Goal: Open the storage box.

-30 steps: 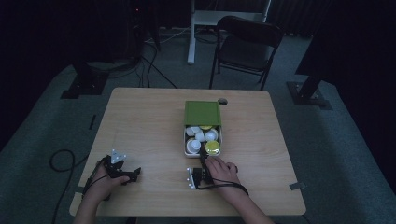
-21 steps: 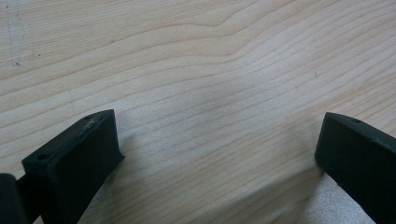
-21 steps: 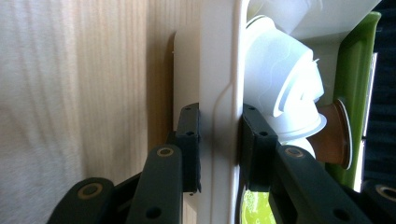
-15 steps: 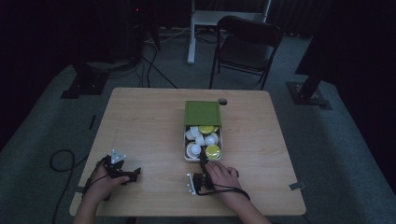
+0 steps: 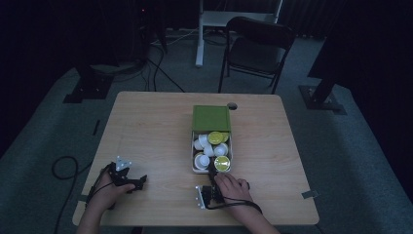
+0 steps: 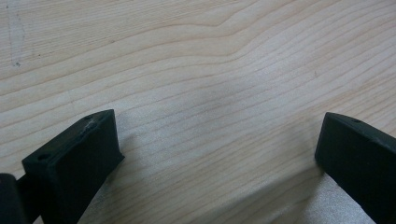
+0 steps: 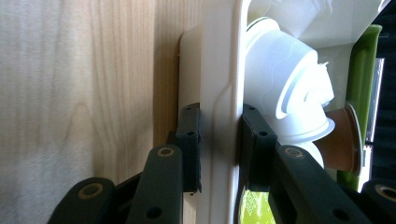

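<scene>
Two tools, one finally biting the box rim

Two tools on the desk (image 5: 146,122) right now, and only one is doing anything. The right tool (image 7: 219,140) is pinched onto the near wall of the white box (image 5: 194,165), one pad outside and one pad inside, pressed tight on the plastic rim. Compared with a second ago, the right hand (image 5: 233,187) has slid a touch back toward the person's edge of the desk, and the tool body looks a bit lower in the high view. The box itself doesn't seem to have budged yet, as far as I can tell.

That box sits mid-desk, full of white cups (image 7: 285,79) and a couple with yellow-green lids (image 5: 222,163), with its green lid (image 5: 211,118) lying flat just behind it. A brown pod (image 7: 343,140) peeks out too.

The left tool (image 6: 219,140) is just parked near the left front corner, jaws spread wide over bare wood, holding nothing.

My guess: the grip is set, so dragging the box toward the person comes next. Thin rim though, could slip.
</scene>
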A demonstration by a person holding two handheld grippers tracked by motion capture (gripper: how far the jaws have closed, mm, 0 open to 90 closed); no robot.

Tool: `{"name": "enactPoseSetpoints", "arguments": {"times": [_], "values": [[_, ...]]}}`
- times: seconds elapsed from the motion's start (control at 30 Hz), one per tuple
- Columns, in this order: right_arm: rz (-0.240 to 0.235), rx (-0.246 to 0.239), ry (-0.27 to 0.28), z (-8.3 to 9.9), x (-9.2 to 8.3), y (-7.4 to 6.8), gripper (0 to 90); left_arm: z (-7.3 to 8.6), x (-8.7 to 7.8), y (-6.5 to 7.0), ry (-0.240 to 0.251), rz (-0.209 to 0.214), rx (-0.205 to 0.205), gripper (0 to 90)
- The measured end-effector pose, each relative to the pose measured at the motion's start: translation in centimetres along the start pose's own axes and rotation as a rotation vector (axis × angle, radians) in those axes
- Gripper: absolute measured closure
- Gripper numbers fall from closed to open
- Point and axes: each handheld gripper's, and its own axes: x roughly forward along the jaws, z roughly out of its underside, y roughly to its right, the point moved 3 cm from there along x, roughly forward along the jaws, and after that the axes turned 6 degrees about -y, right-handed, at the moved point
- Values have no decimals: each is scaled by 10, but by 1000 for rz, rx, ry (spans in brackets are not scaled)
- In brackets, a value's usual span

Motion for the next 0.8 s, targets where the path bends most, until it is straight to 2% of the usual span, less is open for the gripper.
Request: {"name": "enactPoseSetpoints", "arguments": {"times": [0.8], "values": [[-19, -2, 12, 1, -13, -5, 723, 0, 0, 0, -2, 0, 1, 0]]}}
